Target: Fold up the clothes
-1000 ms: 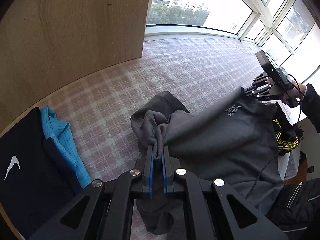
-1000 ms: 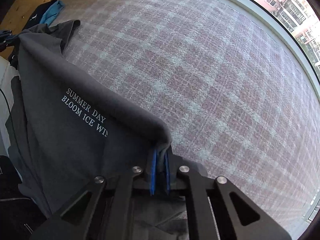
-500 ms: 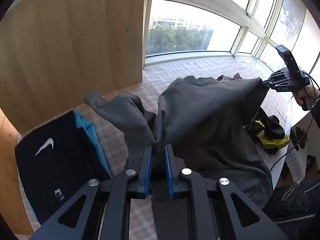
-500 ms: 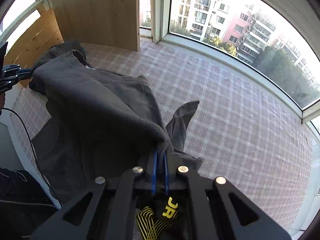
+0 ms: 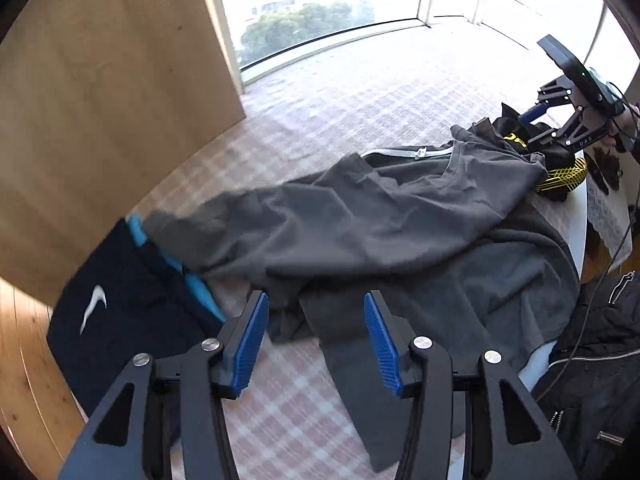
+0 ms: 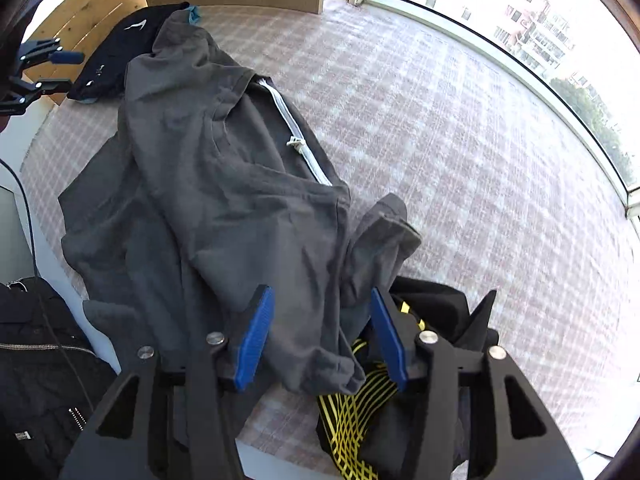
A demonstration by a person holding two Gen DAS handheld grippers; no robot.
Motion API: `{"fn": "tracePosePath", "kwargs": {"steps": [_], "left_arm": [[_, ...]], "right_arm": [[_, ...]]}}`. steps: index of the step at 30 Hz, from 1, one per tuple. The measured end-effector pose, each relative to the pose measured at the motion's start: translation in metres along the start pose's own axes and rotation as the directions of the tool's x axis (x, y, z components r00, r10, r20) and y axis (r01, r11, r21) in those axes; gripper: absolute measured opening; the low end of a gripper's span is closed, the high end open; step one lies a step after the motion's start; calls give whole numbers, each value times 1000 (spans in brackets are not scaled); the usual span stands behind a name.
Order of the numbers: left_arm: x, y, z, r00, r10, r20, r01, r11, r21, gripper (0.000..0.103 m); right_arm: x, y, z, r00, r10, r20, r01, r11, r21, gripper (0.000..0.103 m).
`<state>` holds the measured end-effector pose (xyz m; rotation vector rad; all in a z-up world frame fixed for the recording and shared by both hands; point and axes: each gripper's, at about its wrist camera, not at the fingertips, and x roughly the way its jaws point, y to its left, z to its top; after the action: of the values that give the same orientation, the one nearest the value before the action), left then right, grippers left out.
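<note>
A dark grey T-shirt [image 5: 380, 224] [image 6: 224, 200] lies crumpled across the pink checked surface [image 5: 360, 92], one sleeve [image 6: 380, 236] sticking out toward the window. My left gripper [image 5: 314, 340] hovers above the shirt's near edge, its jaws opening and its blue pads [image 5: 252, 340] touching no cloth. Over the shirt's other end my right gripper [image 6: 322, 332] hangs with jaws opening wide and nothing pressed between them. Each gripper shows small in the other's view, the right gripper [image 5: 540, 122] beyond the shirt and the left gripper [image 6: 48, 68] at the far edge.
A folded black garment with a white swoosh [image 5: 116, 312] and a blue garment [image 5: 192, 276] lie by the wooden wall [image 5: 100, 120]. A black and yellow garment [image 6: 360, 420] lies under the right gripper. A black jacket [image 5: 600, 380] sits past the white edge. Windows [image 6: 540, 20] ring the far side.
Both grippers were shut on the grey shirt, holding it up. They have let it go: the shirt now lies dropped on the surface and both sets of jaws stand apart above it.
</note>
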<state>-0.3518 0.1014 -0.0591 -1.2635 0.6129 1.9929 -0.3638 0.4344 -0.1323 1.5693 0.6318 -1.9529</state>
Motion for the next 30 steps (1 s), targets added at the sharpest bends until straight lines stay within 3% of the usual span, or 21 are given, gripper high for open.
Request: {"fn": "tracePosePath", "kwargs": {"steps": [2, 4, 9, 14, 17, 18, 22, 24, 27, 28, 30], "left_arm": [[23, 3, 34, 999, -35, -27, 36, 998, 56, 47], [45, 0, 59, 998, -18, -68, 28, 988, 149, 47], [81, 6, 87, 987, -30, -157, 73, 960, 271, 47], [100, 25, 91, 973, -86, -214, 141, 957, 253, 47], [109, 27, 87, 970, -88, -228, 146, 957, 251, 47], [112, 27, 84, 967, -98, -237, 158, 956, 248, 47], [117, 28, 76, 960, -119, -253, 184, 950, 253, 47], [115, 32, 76, 959, -131, -252, 194, 951, 242, 47], [113, 39, 80, 958, -136, -253, 197, 952, 235, 47], [113, 39, 82, 958, -132, -254, 195, 951, 240, 47], [114, 39, 86, 958, -125, -257, 192, 947, 258, 47]], "right_arm": [[8, -4, 21, 1000, -8, 3, 8, 999, -31, 50], [17, -12, 30, 1000, -12, 0, 12, 998, -59, 50], [34, -46, 35, 998, 36, -42, -38, 999, -32, 50], [45, -59, 52, 988, 147, -47, -148, 989, -15, 50], [53, -45, 67, 963, 266, -39, -267, 963, -41, 50], [61, -40, 72, 959, 276, -57, -279, 960, -41, 50], [88, -32, 69, 967, 193, -169, -201, 979, -28, 50], [98, -34, 65, 955, 210, -208, -216, 976, -7, 50], [99, -33, 61, 951, 245, -191, -247, 969, 9, 50], [98, -32, 61, 951, 250, -183, -253, 967, 7, 48], [97, -27, 61, 951, 258, -170, -261, 965, 4, 16]]}}
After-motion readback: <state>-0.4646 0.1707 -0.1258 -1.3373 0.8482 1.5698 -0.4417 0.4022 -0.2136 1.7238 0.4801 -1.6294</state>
